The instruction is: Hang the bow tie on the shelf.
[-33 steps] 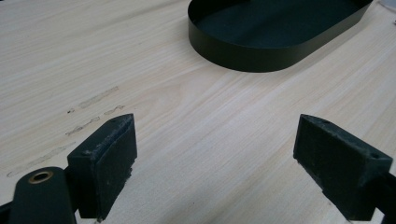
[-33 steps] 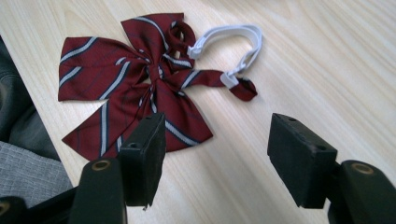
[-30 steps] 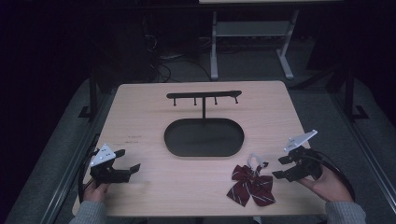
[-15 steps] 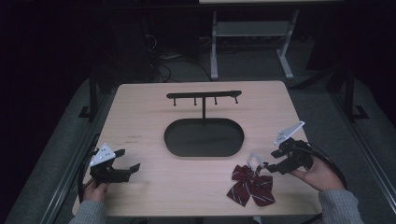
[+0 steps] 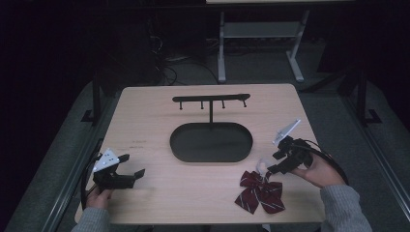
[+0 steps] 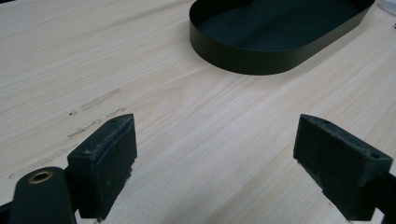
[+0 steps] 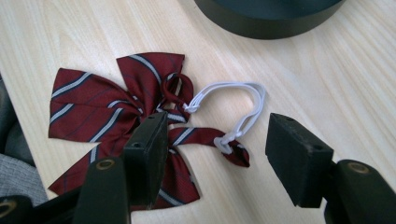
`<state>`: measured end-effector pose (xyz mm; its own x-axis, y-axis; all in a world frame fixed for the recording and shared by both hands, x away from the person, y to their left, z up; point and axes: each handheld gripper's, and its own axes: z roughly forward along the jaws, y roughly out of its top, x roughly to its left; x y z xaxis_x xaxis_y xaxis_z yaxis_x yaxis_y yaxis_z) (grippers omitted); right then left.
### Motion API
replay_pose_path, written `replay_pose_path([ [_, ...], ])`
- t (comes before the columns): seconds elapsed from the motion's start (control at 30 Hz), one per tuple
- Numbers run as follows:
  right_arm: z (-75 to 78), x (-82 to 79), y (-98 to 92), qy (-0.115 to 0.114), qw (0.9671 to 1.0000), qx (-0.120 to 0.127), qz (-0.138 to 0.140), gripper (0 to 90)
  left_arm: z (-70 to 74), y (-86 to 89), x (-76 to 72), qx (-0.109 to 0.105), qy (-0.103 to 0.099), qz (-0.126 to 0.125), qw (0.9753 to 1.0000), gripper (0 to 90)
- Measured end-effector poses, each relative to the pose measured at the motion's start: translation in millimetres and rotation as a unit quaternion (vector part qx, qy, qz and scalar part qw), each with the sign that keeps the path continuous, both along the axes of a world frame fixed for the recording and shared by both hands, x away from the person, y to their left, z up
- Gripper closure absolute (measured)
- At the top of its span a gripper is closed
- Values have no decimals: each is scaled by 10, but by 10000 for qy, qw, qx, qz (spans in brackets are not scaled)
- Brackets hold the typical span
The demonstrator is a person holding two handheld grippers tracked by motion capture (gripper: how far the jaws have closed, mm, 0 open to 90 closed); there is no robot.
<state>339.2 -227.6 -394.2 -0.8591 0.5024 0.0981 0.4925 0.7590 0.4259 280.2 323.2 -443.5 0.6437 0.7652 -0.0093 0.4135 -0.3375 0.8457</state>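
A dark red striped bow tie [image 5: 259, 192] [image 7: 116, 112] with a white elastic loop [image 7: 233, 100] lies flat near the table's front right. My right gripper [image 5: 276, 163] [image 7: 219, 151] hovers open just right of it, its jaws on either side of the elastic's end and the strap. A black stand with a hook bar [image 5: 211, 99] rises from an oval black base tray [image 5: 211, 142] [image 6: 275, 35] in the middle of the table. My left gripper [image 5: 129, 168] [image 6: 212, 163] stands open at the front left, over bare wood, nothing between its jaws.
The wooden table [image 5: 154, 121] has faint scuff marks [image 6: 95, 100] left of the tray. A grey sleeve and hand [image 5: 333, 193] hold the right gripper at the front right edge. Dark floor, cables and a metal frame [image 5: 258, 34] lie beyond the table.
My right gripper has moved left and forward, from the table's right edge to the bow tie's elastic end. The left gripper has stayed put.
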Motion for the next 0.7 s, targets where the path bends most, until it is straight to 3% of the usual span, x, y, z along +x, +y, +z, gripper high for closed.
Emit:
replay_pose_path([
  [0.5,-129,260,178,208,9992,-322,66,435,10,4,1,23,2,-11,10000,129],
  [0.7,-227,349,190,357,9978,-554,-60,488,13,2,1,8,-7,-13,10000,129],
])
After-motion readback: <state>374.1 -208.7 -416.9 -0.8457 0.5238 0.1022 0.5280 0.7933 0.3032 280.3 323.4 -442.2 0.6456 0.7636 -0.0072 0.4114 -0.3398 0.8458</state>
